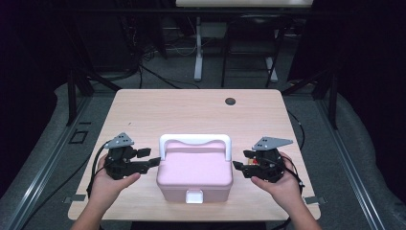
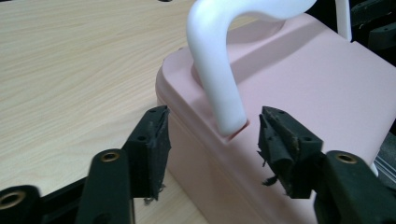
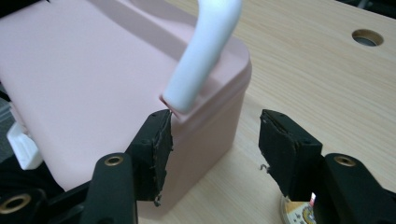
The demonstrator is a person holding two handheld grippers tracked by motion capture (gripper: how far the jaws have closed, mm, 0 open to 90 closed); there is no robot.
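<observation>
A pink box (image 1: 194,173) sits on the pale wood-grain table (image 1: 191,112), toward six o'clock of the tabletop and midway across it. Its long axis runs from nine to three o'clock in the high view. A small white latch (image 1: 194,196) on its front wall faces six o'clock, toward the person. The box is smooth matte plastic with rounded corners and a flat lid slightly sunken inside a raised rim. A glossy white handle (image 1: 195,141), a round-section bar bent down at both ends, stands upright over the twelve o'clock edge of the lid, parallel to the long axis; its ends plug into sockets near the lid's two short sides.

The left gripper (image 1: 148,159) is held at nine o'clock of the box, jaws pointing toward three, spread wide and close to the box's side. In the left gripper view the left gripper (image 2: 212,135) straddles the corner where the handle's leg (image 2: 219,88) enters the lid; its black foam pads (image 2: 154,140) look rough and frayed.

The right gripper (image 1: 241,160) is at three o'clock of the box, jaws pointing toward nine, also spread wide. In the right gripper view the right gripper (image 3: 215,137) frames the box's other corner, one pad (image 3: 156,144) just beside the handle's foot.

A round dark hole (image 1: 231,101) lies in the table near one o'clock.
</observation>
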